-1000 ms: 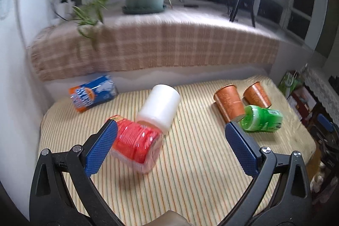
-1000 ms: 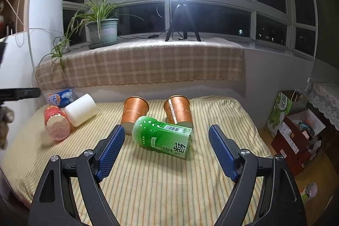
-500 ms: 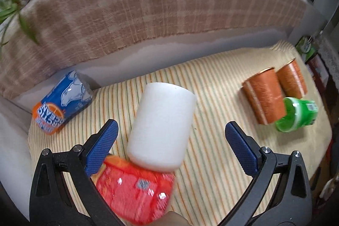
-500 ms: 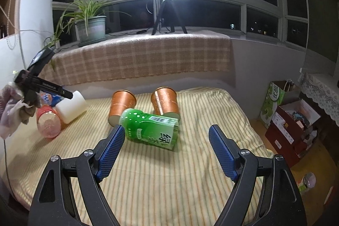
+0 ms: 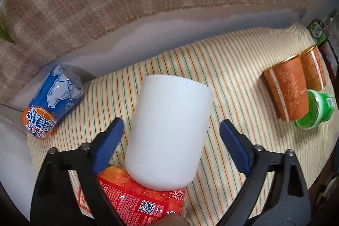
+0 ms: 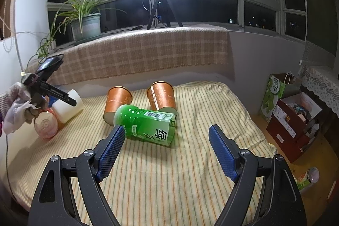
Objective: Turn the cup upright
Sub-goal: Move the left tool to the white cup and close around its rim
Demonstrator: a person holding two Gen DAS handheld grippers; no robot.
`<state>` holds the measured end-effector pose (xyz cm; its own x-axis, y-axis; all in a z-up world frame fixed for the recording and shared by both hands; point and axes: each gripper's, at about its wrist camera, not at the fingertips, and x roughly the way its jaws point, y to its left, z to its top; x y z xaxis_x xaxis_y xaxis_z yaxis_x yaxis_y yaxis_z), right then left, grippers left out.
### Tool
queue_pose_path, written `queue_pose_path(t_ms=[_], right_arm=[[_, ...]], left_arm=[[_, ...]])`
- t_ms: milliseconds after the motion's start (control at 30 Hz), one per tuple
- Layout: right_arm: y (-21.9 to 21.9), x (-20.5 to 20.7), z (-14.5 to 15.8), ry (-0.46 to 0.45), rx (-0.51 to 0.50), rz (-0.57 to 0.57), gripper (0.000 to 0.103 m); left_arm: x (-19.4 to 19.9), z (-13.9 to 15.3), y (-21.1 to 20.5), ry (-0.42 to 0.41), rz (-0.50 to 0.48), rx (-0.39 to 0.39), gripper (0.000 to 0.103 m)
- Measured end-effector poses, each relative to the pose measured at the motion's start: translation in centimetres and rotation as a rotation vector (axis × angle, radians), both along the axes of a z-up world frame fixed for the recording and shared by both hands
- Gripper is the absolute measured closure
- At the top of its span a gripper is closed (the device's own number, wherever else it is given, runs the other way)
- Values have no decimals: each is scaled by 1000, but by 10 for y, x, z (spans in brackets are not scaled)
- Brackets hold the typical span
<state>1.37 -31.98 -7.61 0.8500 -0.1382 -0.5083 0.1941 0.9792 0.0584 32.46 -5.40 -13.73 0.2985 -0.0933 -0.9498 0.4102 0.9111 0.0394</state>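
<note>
A white cup (image 5: 169,132) lies on its side on the striped cloth (image 5: 228,77), resting against a red cup (image 5: 135,200). My left gripper (image 5: 171,132) is open with its jaws on either side of the white cup, not touching it. The white cup also shows at the far left of the right wrist view (image 6: 67,106), under the left gripper (image 6: 50,90). Two orange cups (image 6: 117,104) (image 6: 162,97) lie tipped, with a green cup (image 6: 148,127) lying in front. My right gripper (image 6: 164,151) is open and empty, just short of the green cup.
A blue and orange cup (image 5: 53,103) lies at the back left near the wall. A plaid-covered sill (image 6: 137,54) holds a potted plant (image 6: 84,23) and a ring light tripod (image 6: 161,7). Boxes (image 6: 294,113) stand on the floor to the right.
My left gripper has dropped down and forward over the white cup, its jaws now straddling it. The right gripper has drifted slightly; the cups have not moved.
</note>
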Motion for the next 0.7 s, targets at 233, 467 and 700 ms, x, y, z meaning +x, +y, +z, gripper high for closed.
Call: queue_pose_path(t_ms=[233,467,700], right_arm=[[-5,-2,0,-6,10,-16,22],[-7,-4,-1,-6,13,-18,22],[-7,-7,-3,-8,15,-12,22]], left_arm=[[3,-7,-4,5,3,25,24],[-2,1,-20,-22,7,16,24],[-37,37,-27,-42,-18,-43,26]])
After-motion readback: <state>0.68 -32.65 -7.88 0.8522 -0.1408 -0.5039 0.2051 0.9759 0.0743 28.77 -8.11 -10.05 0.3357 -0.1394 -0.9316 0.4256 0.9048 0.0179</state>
